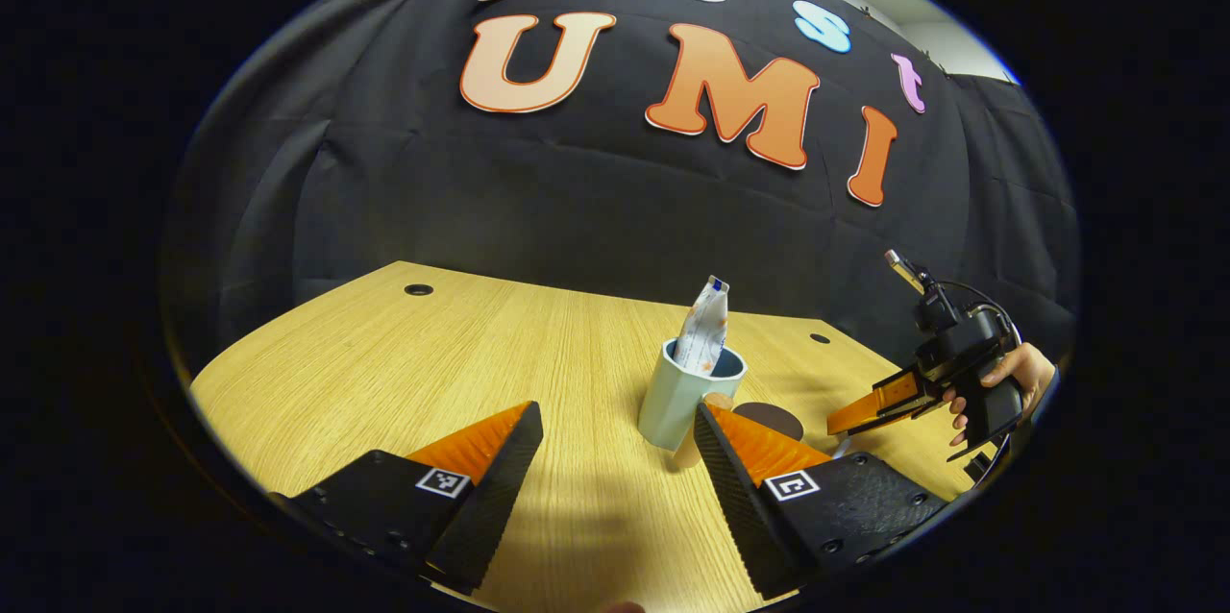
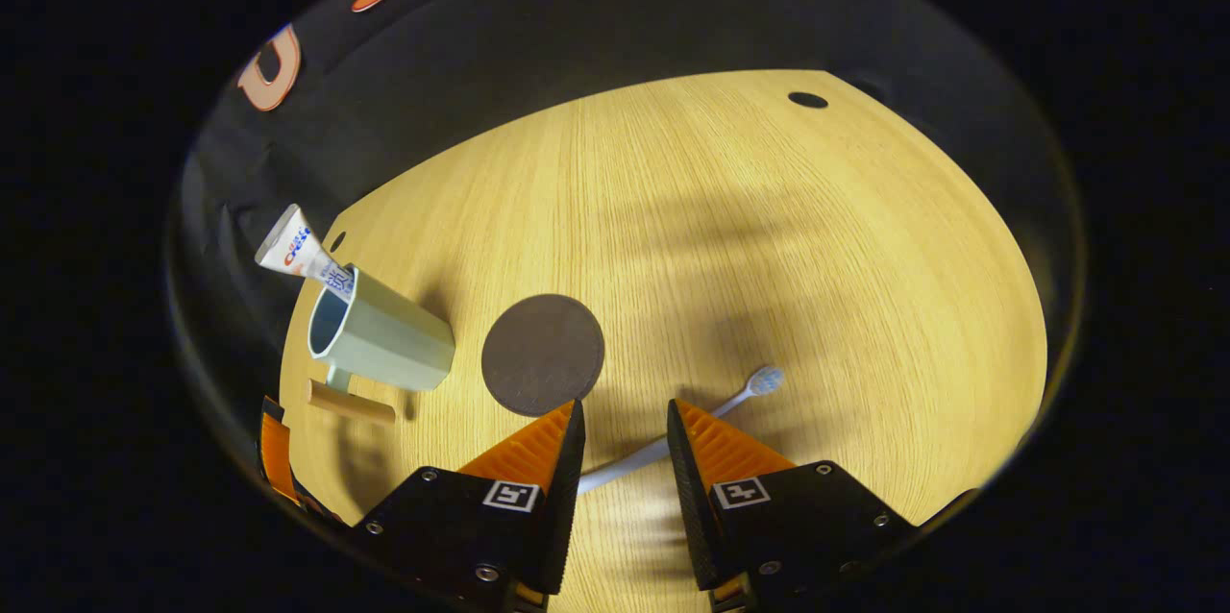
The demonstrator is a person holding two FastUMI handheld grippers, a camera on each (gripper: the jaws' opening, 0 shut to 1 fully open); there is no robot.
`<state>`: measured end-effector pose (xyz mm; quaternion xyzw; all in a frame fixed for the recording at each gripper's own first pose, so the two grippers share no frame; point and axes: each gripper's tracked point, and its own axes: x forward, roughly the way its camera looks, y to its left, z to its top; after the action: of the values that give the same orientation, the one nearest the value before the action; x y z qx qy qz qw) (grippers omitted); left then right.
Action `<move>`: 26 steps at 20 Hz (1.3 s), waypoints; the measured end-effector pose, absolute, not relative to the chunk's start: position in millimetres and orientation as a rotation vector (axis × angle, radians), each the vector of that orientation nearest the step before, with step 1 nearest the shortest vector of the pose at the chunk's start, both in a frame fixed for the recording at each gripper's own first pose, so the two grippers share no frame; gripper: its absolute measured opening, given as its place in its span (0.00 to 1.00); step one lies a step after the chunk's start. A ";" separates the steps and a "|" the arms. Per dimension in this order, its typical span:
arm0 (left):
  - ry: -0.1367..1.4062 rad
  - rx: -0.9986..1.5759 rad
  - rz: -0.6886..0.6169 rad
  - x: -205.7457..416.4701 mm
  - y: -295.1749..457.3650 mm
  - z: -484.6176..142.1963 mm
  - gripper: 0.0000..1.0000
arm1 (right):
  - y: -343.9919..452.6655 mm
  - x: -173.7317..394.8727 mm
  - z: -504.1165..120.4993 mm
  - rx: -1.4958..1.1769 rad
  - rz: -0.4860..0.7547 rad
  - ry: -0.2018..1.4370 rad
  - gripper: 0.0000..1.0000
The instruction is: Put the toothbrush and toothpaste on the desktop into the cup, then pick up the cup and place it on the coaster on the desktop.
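A pale green cup point(image 1: 673, 402) with a wooden handle stands on the wooden table point(image 1: 432, 373), just beyond my left gripper point(image 1: 618, 411), which is open and empty. A toothpaste tube point(image 1: 704, 325) sticks up out of the cup. Right of it lies a dark round coaster point(image 1: 776, 419). In the right gripper view a white toothbrush point(image 2: 740, 397) lies flat, its handle running between the spread fingers of my right gripper point(image 2: 625, 409), which is open just above the table. The coaster point(image 2: 543, 354) lies ahead to the left, with the cup point(image 2: 380, 334) and toothpaste point(image 2: 298, 253) beyond it.
A hand point(image 1: 1019, 373) holds the right gripper point(image 1: 865, 411) low at the table's right side. Small round cable holes point(image 1: 418, 289) point(image 2: 807, 100) sit near the table's far edge. Black cloth wall point(image 1: 577, 190) backs the table. The left gripper's finger point(image 2: 274, 450) shows at the left rim.
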<state>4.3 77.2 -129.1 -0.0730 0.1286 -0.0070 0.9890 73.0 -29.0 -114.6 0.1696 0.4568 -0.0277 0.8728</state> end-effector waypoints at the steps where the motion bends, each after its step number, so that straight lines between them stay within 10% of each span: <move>1: 0.258 -0.157 -0.014 1.4 80.1 -128.3 0.95 | -27.9 68.0 -118.0 0.358 -0.062 0.976 0.52; 19: 0.274 -0.254 -0.075 -37.5 83.7 -149.3 0.95 | -26.5 1.5 -123.6 0.521 -0.119 1.105 0.47; 26: 0.269 -0.278 -0.068 -44.4 90.0 -152.9 0.95 | -44.1 16.7 -130.4 0.614 -0.213 1.182 0.14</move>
<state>-44.4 90.0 -152.9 -0.1383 0.1334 -0.0338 0.9808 16.7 -44.1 -130.4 0.2843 0.5470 -0.0986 0.7812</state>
